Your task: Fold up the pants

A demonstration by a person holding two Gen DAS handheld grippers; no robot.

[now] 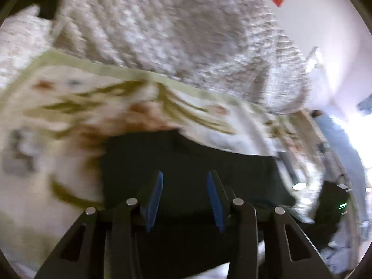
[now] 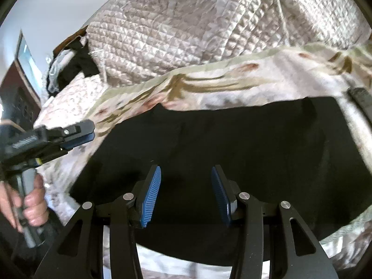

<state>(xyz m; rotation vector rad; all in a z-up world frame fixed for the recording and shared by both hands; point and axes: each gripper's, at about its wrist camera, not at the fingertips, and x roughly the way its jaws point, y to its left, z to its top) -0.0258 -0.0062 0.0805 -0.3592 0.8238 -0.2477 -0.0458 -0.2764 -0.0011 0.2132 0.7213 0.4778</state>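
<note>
From my left tool (image 1: 184, 197) I see the pants (image 1: 190, 162) spread dark on the floral sheet (image 1: 69, 97) of the bed, lying just ahead of and under the blue pads (image 1: 154, 197); its jaws stand partly apart with nothing between them. The picture is blurred, so I cannot tell whether the tips touch the cloth. My right tool (image 2: 186, 195) hangs over the middle of the pants (image 2: 232, 134), jaws about half apart and gripping nothing, the black cloth filling the view beyond and beneath its pads (image 2: 151, 197). In the right wrist view the left tool (image 2: 76, 133) shows side-on at the left edge of the pants, over the sheet (image 2: 209, 86), held by a hand (image 2: 28, 207) on its grip. A quilted blanket (image 2: 174, 28) is heaped behind the pants, well apart from both tools.
</note>
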